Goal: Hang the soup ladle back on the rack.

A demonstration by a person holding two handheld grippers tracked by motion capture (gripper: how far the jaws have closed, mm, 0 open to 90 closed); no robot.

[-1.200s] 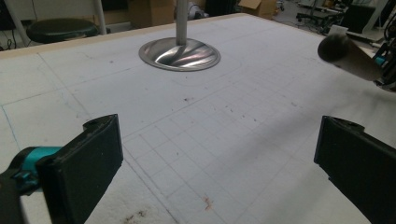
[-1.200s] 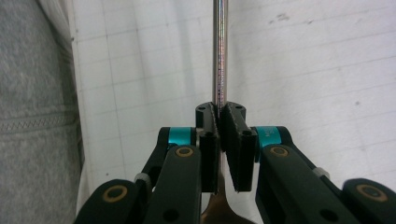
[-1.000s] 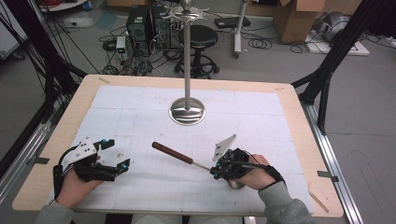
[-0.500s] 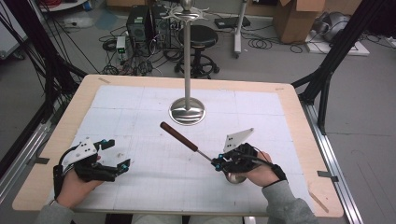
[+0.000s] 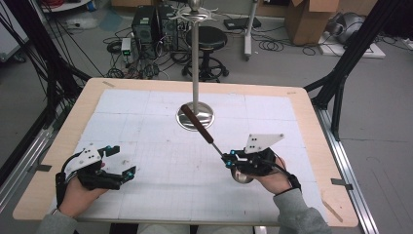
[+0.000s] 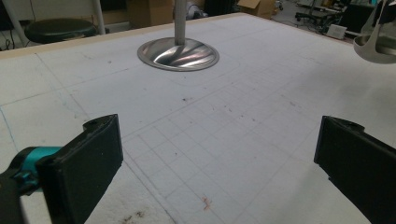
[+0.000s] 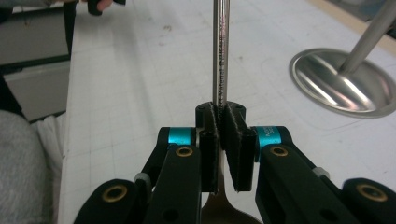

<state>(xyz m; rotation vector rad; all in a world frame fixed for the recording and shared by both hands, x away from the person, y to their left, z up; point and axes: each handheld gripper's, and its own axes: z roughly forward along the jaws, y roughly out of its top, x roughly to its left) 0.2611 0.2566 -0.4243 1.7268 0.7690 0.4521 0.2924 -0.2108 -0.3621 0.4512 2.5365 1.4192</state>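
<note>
While left tool rests open, right tool lifts clamped ladle.

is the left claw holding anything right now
No, in the left gripper view the left claw has its jaws wide apart with just the bare white table mat between them.

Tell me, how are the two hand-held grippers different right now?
The left gripper has its jaws spread wide with nothing between them; the right gripper is clamped shut on the metal shaft of a ladle. The left gripper sits low near the white mat, while the right gripper holds the ladle's brown handle end up toward the steel stand. Both are black with teal parts, each held in a person's hand.
</note>
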